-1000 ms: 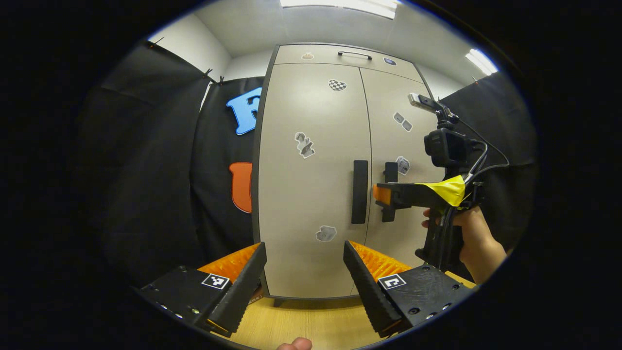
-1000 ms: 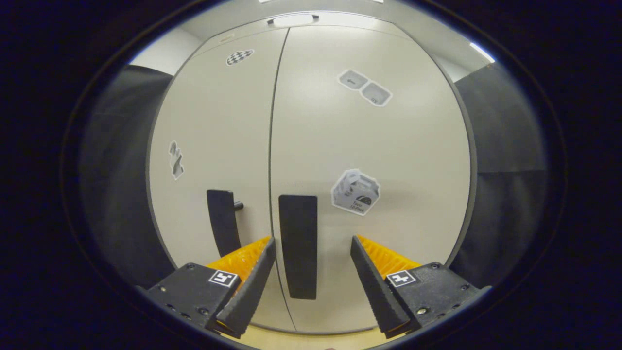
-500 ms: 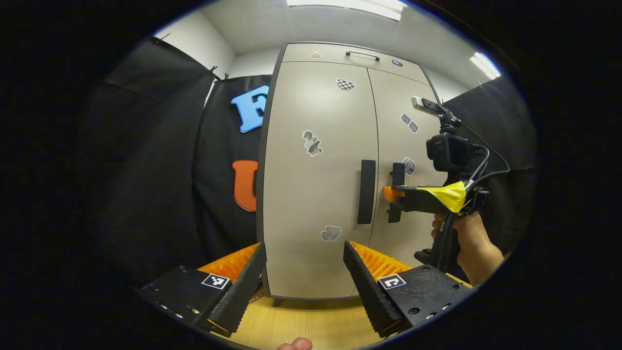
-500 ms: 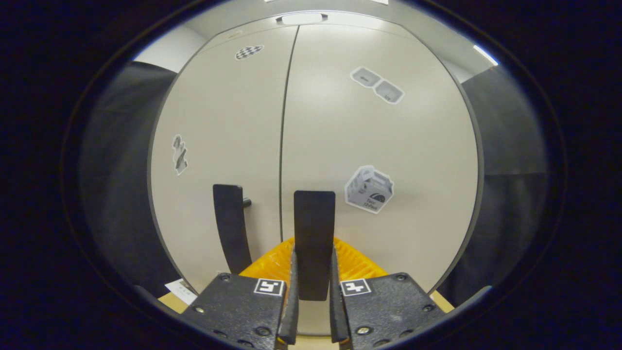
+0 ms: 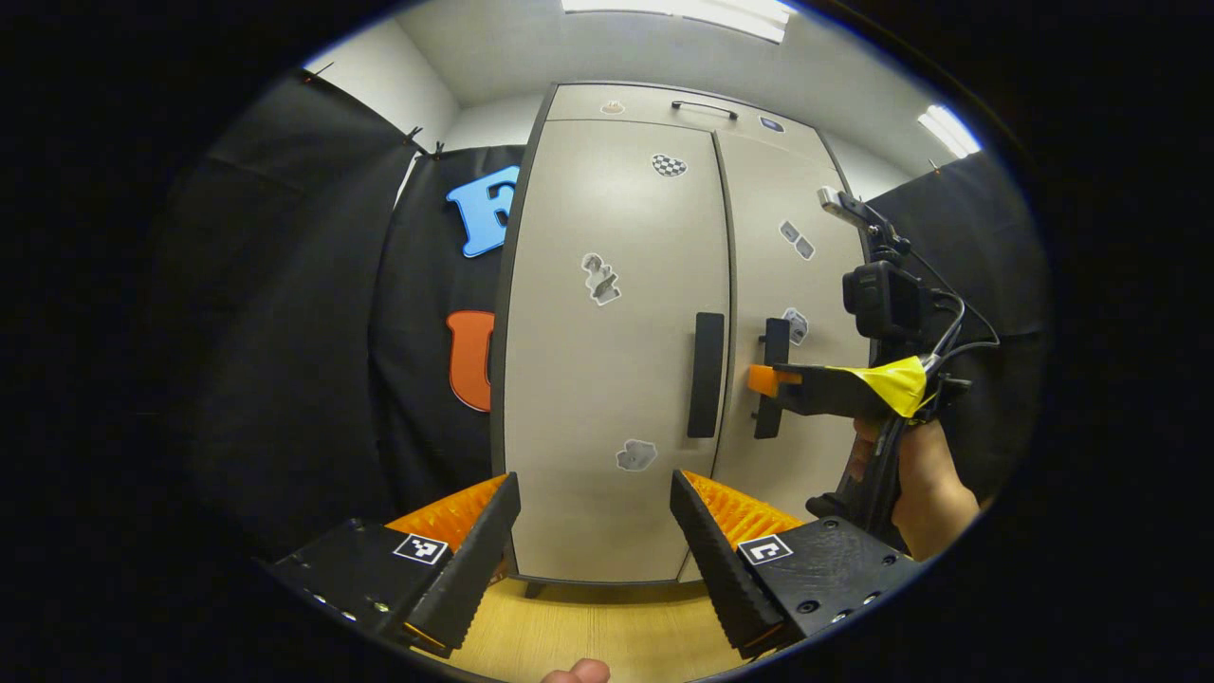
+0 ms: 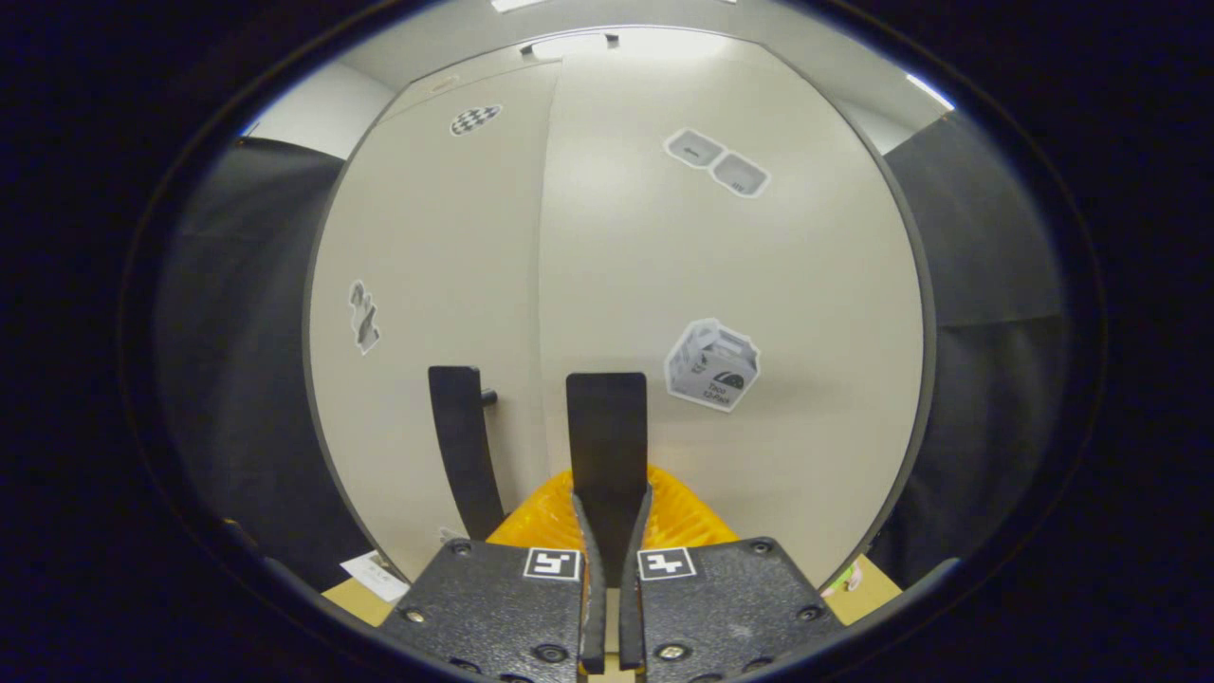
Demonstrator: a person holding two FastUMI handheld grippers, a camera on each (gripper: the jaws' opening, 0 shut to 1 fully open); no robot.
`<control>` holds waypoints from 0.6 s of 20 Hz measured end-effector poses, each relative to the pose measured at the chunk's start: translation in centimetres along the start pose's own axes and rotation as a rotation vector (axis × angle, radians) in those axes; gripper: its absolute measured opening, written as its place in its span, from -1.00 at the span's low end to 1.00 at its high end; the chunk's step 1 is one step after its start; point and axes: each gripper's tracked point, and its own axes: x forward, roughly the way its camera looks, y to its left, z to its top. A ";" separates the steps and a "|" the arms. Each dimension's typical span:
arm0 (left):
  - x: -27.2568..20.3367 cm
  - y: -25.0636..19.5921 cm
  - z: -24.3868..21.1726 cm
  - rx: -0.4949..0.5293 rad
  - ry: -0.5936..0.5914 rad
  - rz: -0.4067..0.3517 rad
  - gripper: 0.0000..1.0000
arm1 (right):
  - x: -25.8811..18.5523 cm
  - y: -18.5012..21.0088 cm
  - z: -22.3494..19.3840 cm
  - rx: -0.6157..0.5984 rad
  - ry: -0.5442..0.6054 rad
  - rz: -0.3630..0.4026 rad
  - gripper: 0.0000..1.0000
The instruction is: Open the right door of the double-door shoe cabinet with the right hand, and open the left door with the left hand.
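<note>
The beige double-door shoe cabinet point(image 5: 607, 237) stands upright before both grippers. My right gripper point(image 6: 612, 507) is shut on the right door's black vertical handle point(image 6: 607, 427); in the left gripper view it point(image 5: 766, 379) grips that handle point(image 5: 775, 341) from the right, held by a hand point(image 5: 925, 484). The right door point(image 6: 759, 266) seems to stand slightly proud of the left door point(image 6: 436, 237) along the middle seam. My left gripper point(image 5: 594, 479) is open and hangs some way short of the left door's black handle point(image 5: 706, 375), low and to its left.
The cabinet stands on a light wooden surface point(image 5: 588, 631). Black booth cloth point(image 5: 285, 332) hangs on both sides. Above the doors is a drawer front with a thin handle point(image 5: 704, 107). Several stickers dot the doors. A small paper label point(image 6: 375, 576) lies at the cabinet's foot.
My right gripper went from open around the right handle to shut on it, then squeezed tighter. The right door seems to have begun to swing out. My left gripper has hardly moved.
</note>
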 end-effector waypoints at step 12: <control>-2.4 -2.8 0.8 0.009 -0.011 0.031 0.90 | -8.9 -2.7 -0.4 -0.021 0.052 0.155 -0.82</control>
